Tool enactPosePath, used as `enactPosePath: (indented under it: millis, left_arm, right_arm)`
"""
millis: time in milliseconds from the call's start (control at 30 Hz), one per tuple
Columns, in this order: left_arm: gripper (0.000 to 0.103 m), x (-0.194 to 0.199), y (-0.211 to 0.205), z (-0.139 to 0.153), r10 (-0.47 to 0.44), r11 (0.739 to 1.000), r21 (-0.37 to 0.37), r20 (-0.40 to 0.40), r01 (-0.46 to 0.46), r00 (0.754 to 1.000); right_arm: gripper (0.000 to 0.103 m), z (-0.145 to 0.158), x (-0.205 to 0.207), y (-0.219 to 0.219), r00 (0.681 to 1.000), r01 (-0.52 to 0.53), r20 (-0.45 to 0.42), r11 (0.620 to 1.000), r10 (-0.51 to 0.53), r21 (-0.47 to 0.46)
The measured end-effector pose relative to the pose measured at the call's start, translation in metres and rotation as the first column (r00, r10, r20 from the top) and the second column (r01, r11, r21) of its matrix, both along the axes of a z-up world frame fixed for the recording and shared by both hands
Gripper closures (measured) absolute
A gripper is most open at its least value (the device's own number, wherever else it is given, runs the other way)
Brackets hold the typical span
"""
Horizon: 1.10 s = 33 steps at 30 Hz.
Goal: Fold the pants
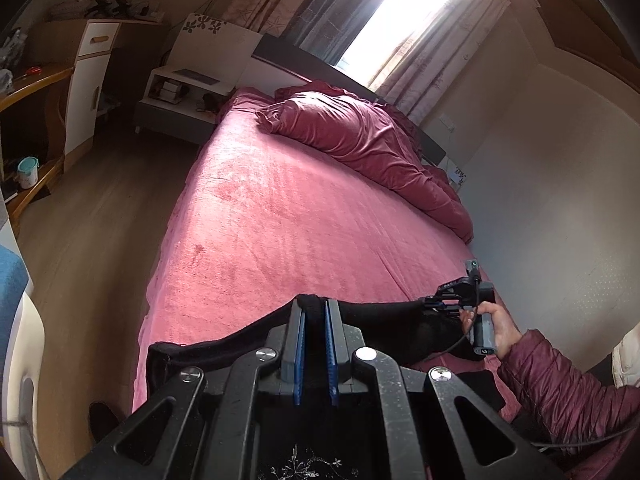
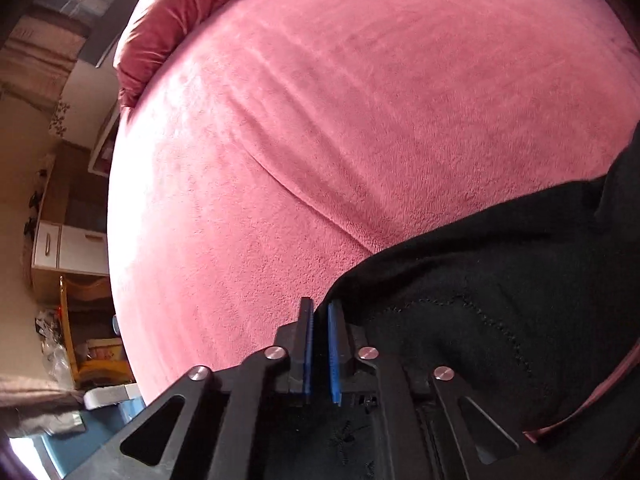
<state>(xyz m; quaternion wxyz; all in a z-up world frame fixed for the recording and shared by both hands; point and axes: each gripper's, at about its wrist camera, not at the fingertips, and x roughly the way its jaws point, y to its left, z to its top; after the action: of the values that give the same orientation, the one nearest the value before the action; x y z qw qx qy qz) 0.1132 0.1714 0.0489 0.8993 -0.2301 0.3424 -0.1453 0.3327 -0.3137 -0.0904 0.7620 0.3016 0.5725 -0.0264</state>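
Both grippers, left (image 1: pixel 315 308) and right (image 2: pixel 319 312), clamp the black pants' (image 2: pixel 500 280) edge; I'd keep it taut, laying it flat on the pink bed (image 1: pixel 280 208).

Blown-out window (image 1: pixel 404 12) glare; dim corners, strong fisheye edge warping.
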Motion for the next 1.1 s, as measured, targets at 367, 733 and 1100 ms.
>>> enactPosePath:
  millis: [367, 733, 1100]
  left_arm:
    - [0.095, 0.097, 0.037, 0.006, 0.194, 0.980, -0.030, -0.065, -0.196, 0.979]
    - [0.095, 0.030, 0.018, 0.009, 0.106, 0.994, -0.003, 0.002, -0.106, 0.994]
    - [0.095, -0.010, 0.013, 0.017, 0.027, 1.000, 0.014, 0.048, -0.028, 0.998]
  right_arm:
    - [0.103, 0.133, -0.063, -0.029, 0.906, -0.072, 0.419, 0.997, 0.062, 0.008]
    - [0.068, 0.039, -0.068, -0.015, 0.975, -0.089, 0.218, 0.972, 0.041, 0.217]
    - [0.049, -0.013, 0.000, 0.030, 0.999, 0.039, -0.019, 0.989, -0.037, 0.143]
